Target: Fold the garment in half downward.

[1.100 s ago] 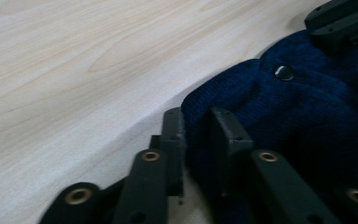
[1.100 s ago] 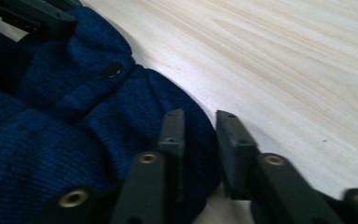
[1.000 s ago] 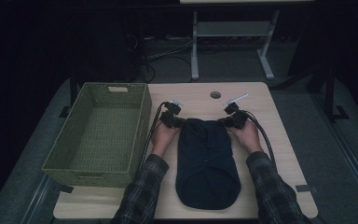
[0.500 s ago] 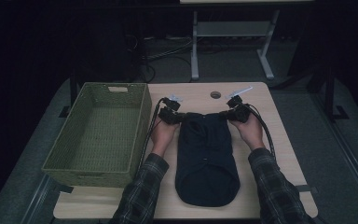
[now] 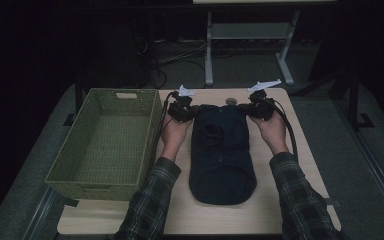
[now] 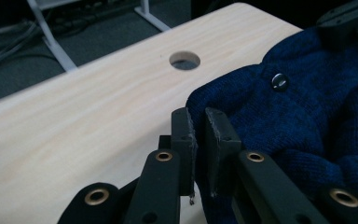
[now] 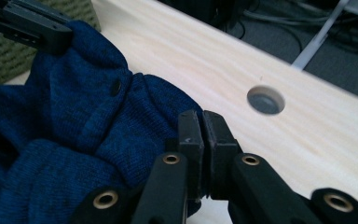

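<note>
High view: unlabelled navy cardigan (image 5: 222, 150), olive basket (image 5: 105, 145)

The sweater (image 6: 317, 121) runs off the left gripper view's right edge; its sleeves are hidden.

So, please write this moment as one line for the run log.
left claw: shut on sweater far corner | right claw: shut on sweater far corner | sweater: flat on table | basket: empty

Sweater (image 5: 222, 150) lies on table (image 5: 285, 202), basket (image 5: 105, 142) to its left
</note>
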A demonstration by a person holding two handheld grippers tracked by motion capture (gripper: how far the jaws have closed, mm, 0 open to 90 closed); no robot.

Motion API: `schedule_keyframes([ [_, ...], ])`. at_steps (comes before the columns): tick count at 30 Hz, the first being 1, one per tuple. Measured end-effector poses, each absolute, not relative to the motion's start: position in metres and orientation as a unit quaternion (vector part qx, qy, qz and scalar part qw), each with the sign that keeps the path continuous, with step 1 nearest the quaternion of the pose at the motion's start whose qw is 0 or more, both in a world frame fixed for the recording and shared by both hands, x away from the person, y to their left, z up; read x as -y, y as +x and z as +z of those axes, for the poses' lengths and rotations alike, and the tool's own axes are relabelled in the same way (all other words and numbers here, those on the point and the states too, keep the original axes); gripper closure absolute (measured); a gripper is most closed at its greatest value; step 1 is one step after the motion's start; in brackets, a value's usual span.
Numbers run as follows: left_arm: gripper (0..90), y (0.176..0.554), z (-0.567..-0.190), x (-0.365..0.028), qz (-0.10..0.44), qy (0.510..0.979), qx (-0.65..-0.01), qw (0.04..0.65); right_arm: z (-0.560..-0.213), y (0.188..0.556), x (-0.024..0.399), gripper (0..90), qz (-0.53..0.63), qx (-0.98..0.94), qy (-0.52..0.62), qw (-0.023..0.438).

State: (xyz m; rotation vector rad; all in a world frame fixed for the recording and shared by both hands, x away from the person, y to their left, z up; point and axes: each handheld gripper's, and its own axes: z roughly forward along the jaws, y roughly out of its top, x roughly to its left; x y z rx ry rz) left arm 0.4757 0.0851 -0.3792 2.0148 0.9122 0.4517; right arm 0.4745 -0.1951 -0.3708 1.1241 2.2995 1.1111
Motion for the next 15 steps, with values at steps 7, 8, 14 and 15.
schedule_keyframes([
  [7,82.4,0.460,-0.367,-0.085,0.203,0.805,-0.333,0.446,-0.359,0.463,0.194,86.7,0.401,-0.810,0.380,0.197],
  [8,82.4,0.456,-0.369,-0.085,0.204,0.807,-0.328,0.447,-0.361,0.460,0.194,86.7,0.403,-0.810,0.378,0.199],
  [14,82.3,0.440,-0.379,-0.089,0.202,0.802,-0.317,0.465,-0.373,0.439,0.198,86.7,0.421,-0.807,0.367,0.191],
  [15,82.4,0.437,-0.380,-0.090,0.202,0.802,-0.314,0.467,-0.374,0.436,0.199,86.7,0.424,-0.807,0.366,0.189],
])
